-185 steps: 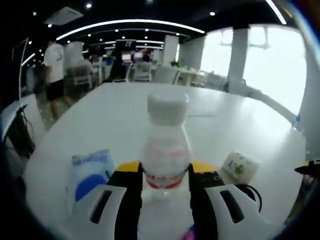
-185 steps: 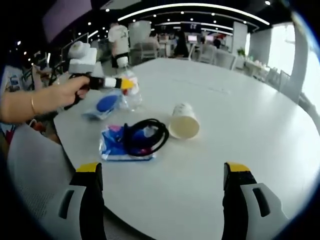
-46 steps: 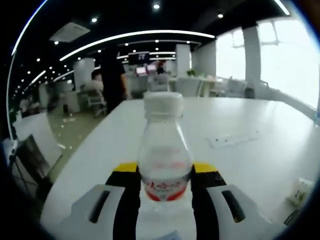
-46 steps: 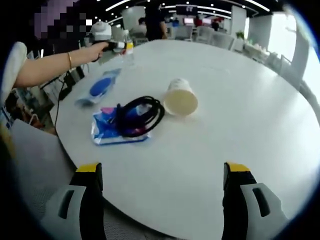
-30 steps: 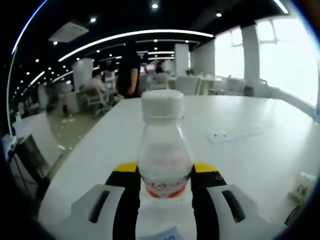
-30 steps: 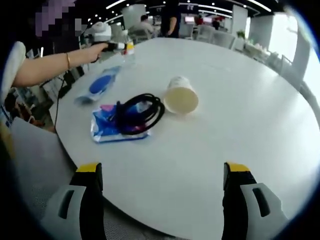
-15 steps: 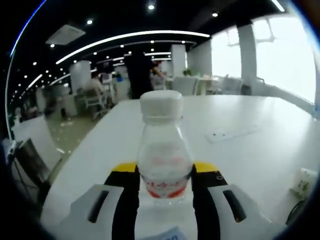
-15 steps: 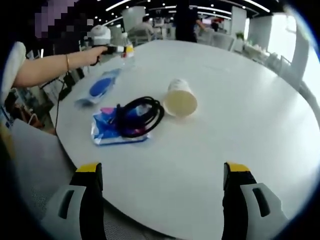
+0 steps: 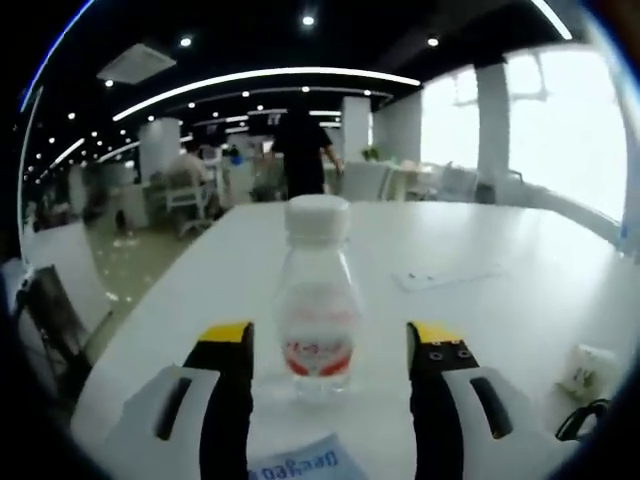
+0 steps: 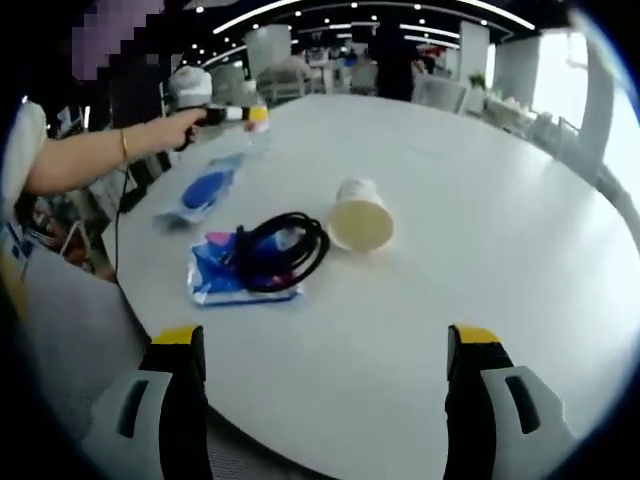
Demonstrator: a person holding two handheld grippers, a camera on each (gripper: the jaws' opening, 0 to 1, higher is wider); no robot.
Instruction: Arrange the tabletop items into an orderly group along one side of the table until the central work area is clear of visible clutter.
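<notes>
- Where the left gripper [image 9: 330, 345] is seen, its jaws are spread apart, and the water bottle [image 9: 317, 302] is stood upright on the white table [image 9: 480, 300] between them, untouched.
- The right gripper [image 10: 325, 345] is held wide open; a tipped paper cup [image 10: 359, 218] is seen at 12 o'clock, a black cable [image 10: 280, 250] on a blue packet [image 10: 215, 275] at 11 o'clock.

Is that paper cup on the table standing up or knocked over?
Knocked over. In the right gripper view the paper cup lies on its side on the table, its open mouth facing the camera.

Left gripper [image 9: 325, 340] jaws spread, clear bottle [image 9: 317, 300] upright between them, untouched, on white table [image 9: 480, 300]
</notes>
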